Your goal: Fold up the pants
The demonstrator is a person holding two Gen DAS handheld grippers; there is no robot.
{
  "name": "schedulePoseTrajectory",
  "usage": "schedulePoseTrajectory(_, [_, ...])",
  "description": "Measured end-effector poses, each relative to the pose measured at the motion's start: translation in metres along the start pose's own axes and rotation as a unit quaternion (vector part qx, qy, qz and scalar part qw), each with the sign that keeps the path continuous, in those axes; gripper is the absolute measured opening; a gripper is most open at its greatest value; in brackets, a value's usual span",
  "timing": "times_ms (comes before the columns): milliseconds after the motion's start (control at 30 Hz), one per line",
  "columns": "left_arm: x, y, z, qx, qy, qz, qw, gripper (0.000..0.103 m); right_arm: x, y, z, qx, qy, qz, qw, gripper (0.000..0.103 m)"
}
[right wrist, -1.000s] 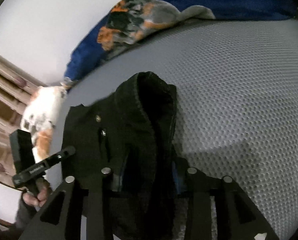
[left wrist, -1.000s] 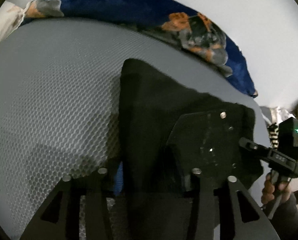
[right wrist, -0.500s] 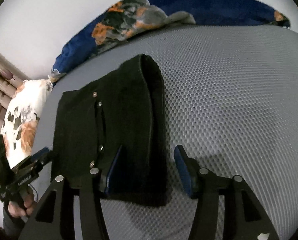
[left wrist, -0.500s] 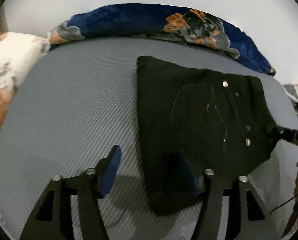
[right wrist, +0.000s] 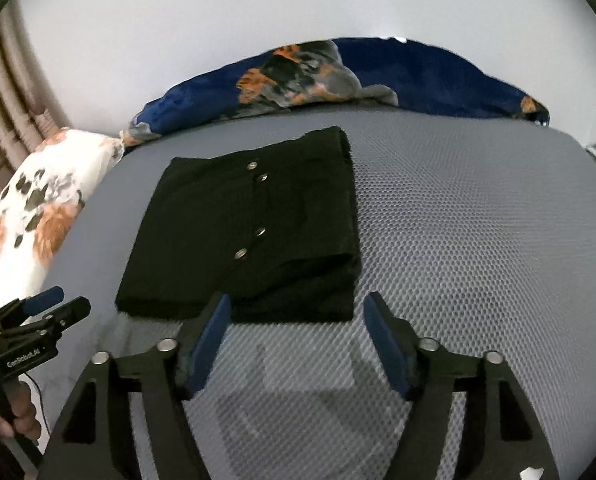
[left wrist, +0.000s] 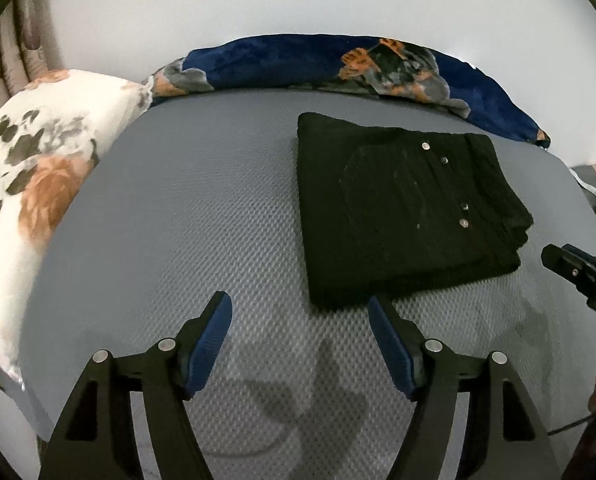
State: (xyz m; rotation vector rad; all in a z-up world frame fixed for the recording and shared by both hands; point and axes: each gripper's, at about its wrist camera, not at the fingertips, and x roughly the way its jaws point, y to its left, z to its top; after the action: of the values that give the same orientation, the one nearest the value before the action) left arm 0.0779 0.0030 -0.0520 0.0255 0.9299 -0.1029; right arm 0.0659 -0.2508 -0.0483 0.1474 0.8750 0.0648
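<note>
Item 1: black folded pants [left wrist: 401, 216] [right wrist: 250, 224] w/ silver metal snaps. Lie flat in a squarish stack on the grey mesh-textured bed surface [left wrist: 186, 216] [right wrist: 477, 232]. Just ahead of both grippers, touching neither. From the left gripper they sit ahead and to its right; from the right gripper, ahead and slightly to its left.

Item 2: left gripper [left wrist: 299, 312], black frame w/ blue pads. Released, jaws opening, nothing between them but bare bed. Its right pad tip is near the stack's near edge, apart from it. Also seen at the right gripper's far left [right wrist: 54, 300], held by a hand [right wrist: 18, 412].

Item 3: right gripper [right wrist: 298, 312], same build. Released, jaws opening, empty. Left pad tip overlaps the stack's near edge in its own view; contact cannot be told. Its nose shows at the left gripper's far right [left wrist: 577, 268].

Item 4: dark blue plush blanket w/ orange and grey print [left wrist: 337, 64] [right wrist: 377, 76], bunched along the bed's far edge, beyond the pants.

Item 5: white pillow w/ orange and grey floral print [left wrist: 38, 184] [right wrist: 34, 216], to the left of both grippers.
</note>
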Motion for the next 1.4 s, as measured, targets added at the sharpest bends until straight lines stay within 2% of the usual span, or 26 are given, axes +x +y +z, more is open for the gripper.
schedulePoseTrajectory(167, [-0.015, -0.002, -0.015, 0.007, -0.013, 0.005, 0.9999, 0.071, -0.015, 0.015, -0.014, -0.025, -0.019, -0.005, 0.999, 0.073])
schedulePoseTrajectory(300, [-0.017, -0.004, -0.020, 0.012, -0.018, 0.011, 0.9997, 0.072, -0.023, 0.019, -0.019, -0.020, -0.036, -0.004, 0.999, 0.083])
schedulePoseTrajectory(833, [-0.005, -0.006, -0.029, 0.017, -0.028, 0.031, 0.9990, 0.072, -0.007, 0.032, -0.038, -0.060, -0.033, -0.021, 0.997, 0.083])
schedulePoseTrajectory(900, [-0.004, -0.005, -0.030, 0.014, -0.028, 0.026, 0.9992, 0.071, -0.007, 0.032, -0.038, -0.063, -0.036, -0.027, 0.997, 0.085])
schedulePoseTrajectory(967, [-0.004, -0.005, -0.031, 0.011, -0.032, 0.025, 0.9991, 0.071, -0.007, 0.032, -0.040, -0.063, -0.036, -0.027, 0.997, 0.090])
schedulePoseTrajectory(1400, [-0.004, -0.004, -0.032, 0.006, -0.033, 0.023, 0.9992, 0.072, -0.013, 0.038, -0.041, -0.063, -0.049, -0.025, 0.996, 0.091])
